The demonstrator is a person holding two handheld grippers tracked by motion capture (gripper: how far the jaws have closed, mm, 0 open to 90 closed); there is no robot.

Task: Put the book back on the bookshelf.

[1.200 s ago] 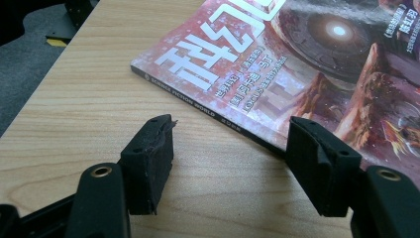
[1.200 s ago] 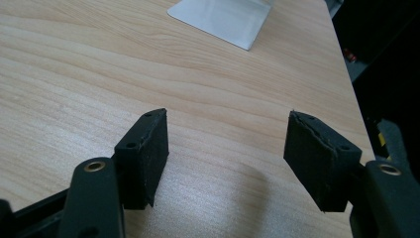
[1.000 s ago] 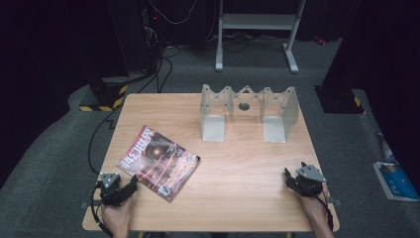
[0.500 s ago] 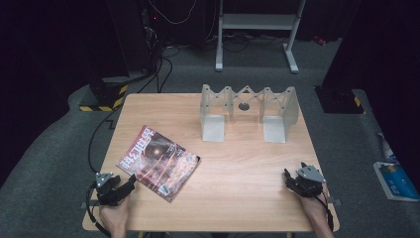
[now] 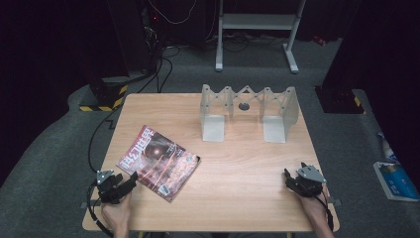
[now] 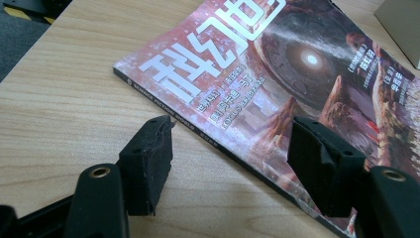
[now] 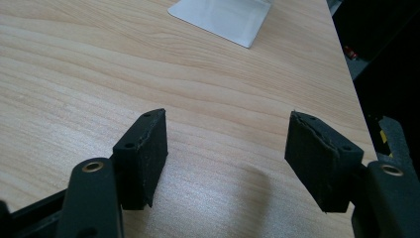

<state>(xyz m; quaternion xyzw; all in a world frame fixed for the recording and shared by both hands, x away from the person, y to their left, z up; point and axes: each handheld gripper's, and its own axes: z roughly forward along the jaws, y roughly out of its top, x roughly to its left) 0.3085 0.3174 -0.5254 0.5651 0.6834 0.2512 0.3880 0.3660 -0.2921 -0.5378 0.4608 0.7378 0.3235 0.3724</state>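
High view: the left gripper (image 5: 118, 186) rests at the near left edge of the pale wooden table (image 5: 237, 168), jaws released and empty, aimed at the near corner of the thin glossy magazine with a red science-fiction cover (image 5: 159, 162). The right gripper (image 5: 303, 180) sits at the near right edge, jaws likewise released with nothing between them; in the right gripper view bare tabletop lies between its pads (image 7: 143, 158).

In the left gripper view the magazine lies flat, title side up, its bound spine edge running diagonally just ahead of the jaw tips, one pad over bare wood and the other over the cover.

Handling judgement: the magazine is light, thin and flexible. It will sag if lifted by one corner, and the glossy cover is likely slippery against the pads. Lying flush on the wood, it offers little to pinch. The spine edge is the stiffest part and the better place to take hold, perhaps after sliding it past the table edge.

Farther back stands the grey folding metal rack with two upright panels (image 5: 246, 113), well apart from the magazine.
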